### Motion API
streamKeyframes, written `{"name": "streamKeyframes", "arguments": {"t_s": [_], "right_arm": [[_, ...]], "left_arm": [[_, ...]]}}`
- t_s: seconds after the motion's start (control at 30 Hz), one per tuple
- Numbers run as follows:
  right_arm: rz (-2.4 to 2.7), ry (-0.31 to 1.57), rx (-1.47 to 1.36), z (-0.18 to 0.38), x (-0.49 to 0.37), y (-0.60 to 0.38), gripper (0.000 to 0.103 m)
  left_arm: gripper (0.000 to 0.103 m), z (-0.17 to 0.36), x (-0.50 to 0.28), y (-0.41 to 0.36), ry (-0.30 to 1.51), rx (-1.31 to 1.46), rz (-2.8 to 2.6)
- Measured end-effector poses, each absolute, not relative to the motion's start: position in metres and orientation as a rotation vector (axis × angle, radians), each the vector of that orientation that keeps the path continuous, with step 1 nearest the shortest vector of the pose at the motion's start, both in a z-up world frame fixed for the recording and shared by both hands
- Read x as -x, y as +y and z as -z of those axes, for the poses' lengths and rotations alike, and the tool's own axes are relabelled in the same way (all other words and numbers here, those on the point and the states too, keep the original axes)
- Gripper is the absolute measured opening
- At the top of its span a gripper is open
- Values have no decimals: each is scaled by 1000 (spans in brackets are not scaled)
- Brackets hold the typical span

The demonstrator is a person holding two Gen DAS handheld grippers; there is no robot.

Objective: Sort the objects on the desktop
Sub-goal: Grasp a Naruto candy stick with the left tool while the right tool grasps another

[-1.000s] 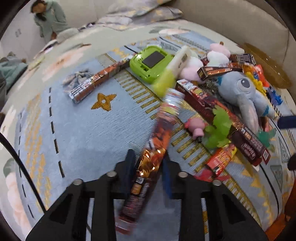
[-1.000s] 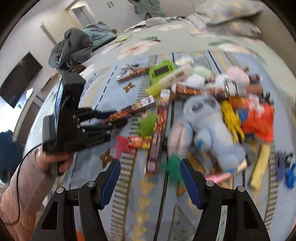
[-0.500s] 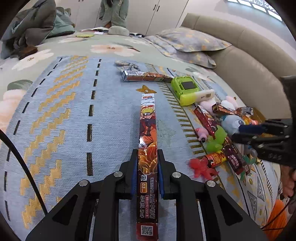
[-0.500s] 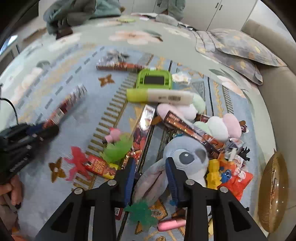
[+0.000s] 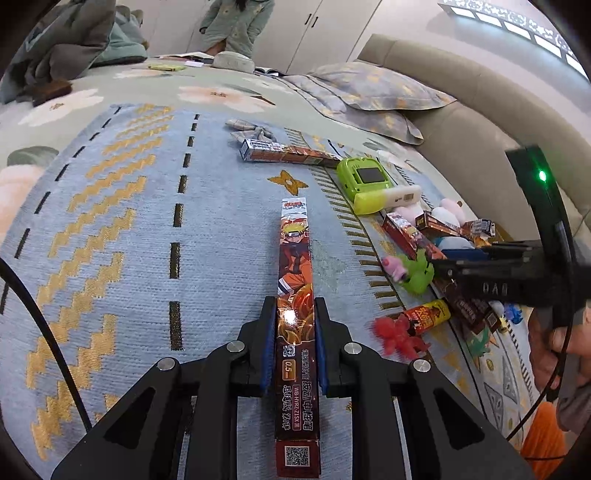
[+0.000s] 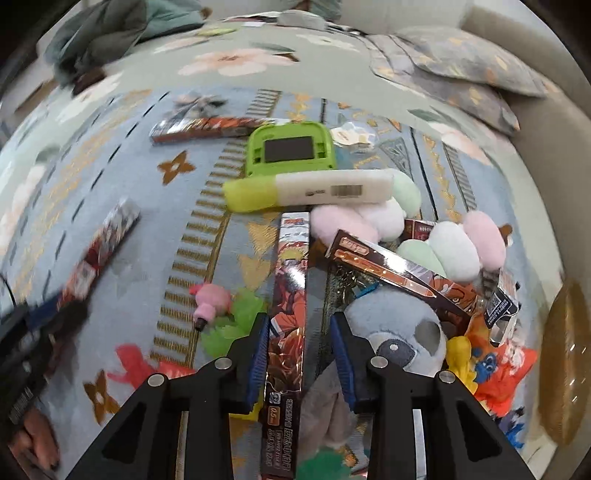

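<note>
My left gripper (image 5: 295, 317) is shut on a long orange cartoon pen box (image 5: 295, 258), which points straight away over the blue rug (image 5: 129, 258). In the right wrist view that gripper (image 6: 55, 306) and its box (image 6: 103, 247) are a blur at the left edge. My right gripper (image 6: 299, 332) points down over the toy pile and is half closed around a second pen box (image 6: 290, 280). Its left pad is at the box's edge, and a gap shows at the right pad. In the left wrist view the right gripper (image 5: 443, 260) reaches in from the right.
A third pen box (image 5: 288, 153) lies at the rug's far side beside a green device (image 6: 291, 151). A yellow-white marker-shaped case (image 6: 310, 190), a blue plush (image 6: 399, 332), pastel plush (image 6: 454, 251) and small figures crowd the right. A person (image 5: 236, 22) stands at the back.
My left gripper has rolled and swung left with its box, which now points straight away over the rug. My right gripper has narrowed and come down over the pile, onto the second box.
</note>
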State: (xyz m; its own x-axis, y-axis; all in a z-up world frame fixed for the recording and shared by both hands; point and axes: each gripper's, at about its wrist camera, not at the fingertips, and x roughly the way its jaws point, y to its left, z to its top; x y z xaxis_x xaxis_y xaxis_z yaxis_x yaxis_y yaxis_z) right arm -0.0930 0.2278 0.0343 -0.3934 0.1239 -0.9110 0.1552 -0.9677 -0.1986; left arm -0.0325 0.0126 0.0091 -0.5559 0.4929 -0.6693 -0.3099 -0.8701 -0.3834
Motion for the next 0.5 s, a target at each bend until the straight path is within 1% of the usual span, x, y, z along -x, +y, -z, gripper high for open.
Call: {"name": "streamKeyframes", "arguments": {"t_s": [0.07,0.2,0.27,0.33,0.43,0.47,0.5], "right_arm": [[2559,380,-1736,-35,89,229,33],[2562,326,-1709,-31,87,236,31],[2597,277,-1686,-27,91,239,31],[2613,233,-1676,-25,92,241,30],[2578,236,-1675,-27,83,241,27],[2567,238,-1667,-28,77,239,19],[2565,237,-1649,-29,72,238,18]], "left_arm": [[19,-8,34,11,-335,1139,-2373],[22,-7,38,13,-348,1154,-2363],[30,-8,40,16,-332,1164,-2355],[31,-11,44,20,-308,1206,-2342],[30,-15,51,26,-300,1304,-2348],[22,-17,53,30,-261,1333,-2373],[22,-20,53,39,-163,1365,-2410]]}}
